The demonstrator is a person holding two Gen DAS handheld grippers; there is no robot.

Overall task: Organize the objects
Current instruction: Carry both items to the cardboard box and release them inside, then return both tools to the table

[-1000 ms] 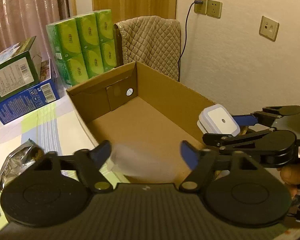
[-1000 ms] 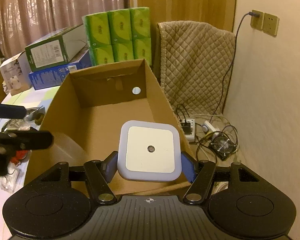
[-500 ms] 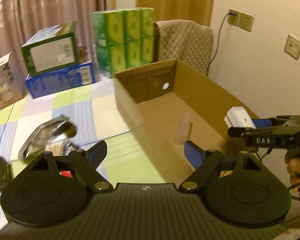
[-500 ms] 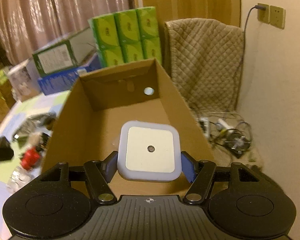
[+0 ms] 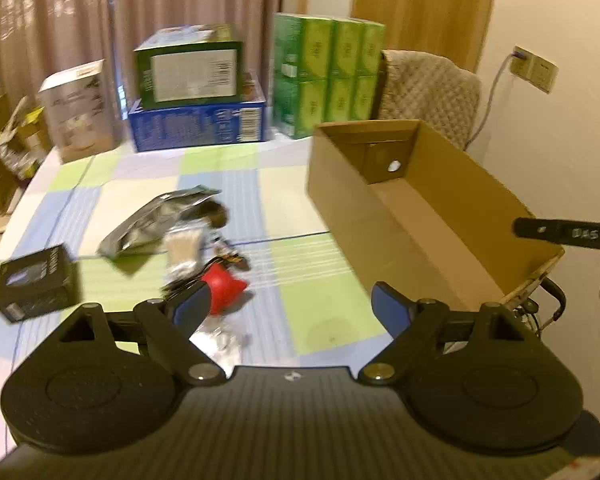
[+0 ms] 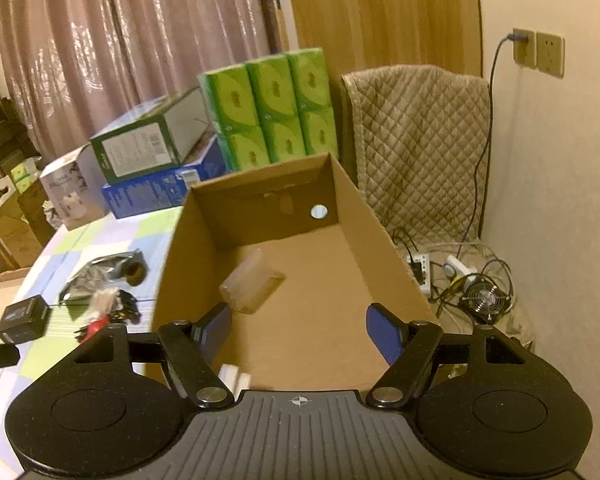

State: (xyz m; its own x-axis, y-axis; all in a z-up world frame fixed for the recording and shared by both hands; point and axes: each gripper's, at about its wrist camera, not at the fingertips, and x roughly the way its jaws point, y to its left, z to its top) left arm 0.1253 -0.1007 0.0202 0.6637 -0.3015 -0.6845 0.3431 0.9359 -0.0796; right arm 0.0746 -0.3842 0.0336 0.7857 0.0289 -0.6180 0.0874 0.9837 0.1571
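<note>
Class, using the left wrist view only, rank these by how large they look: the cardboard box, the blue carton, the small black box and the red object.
1. cardboard box
2. blue carton
3. small black box
4. red object

The blue carton stands farther from the camera, so it may really be bigger than it looks.

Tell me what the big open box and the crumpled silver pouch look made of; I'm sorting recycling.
Box: corrugated cardboard, matte brown, with folded flaps and a punched hole. Pouch: probably metallised foil or plastic film; shiny grey, creased.
</note>
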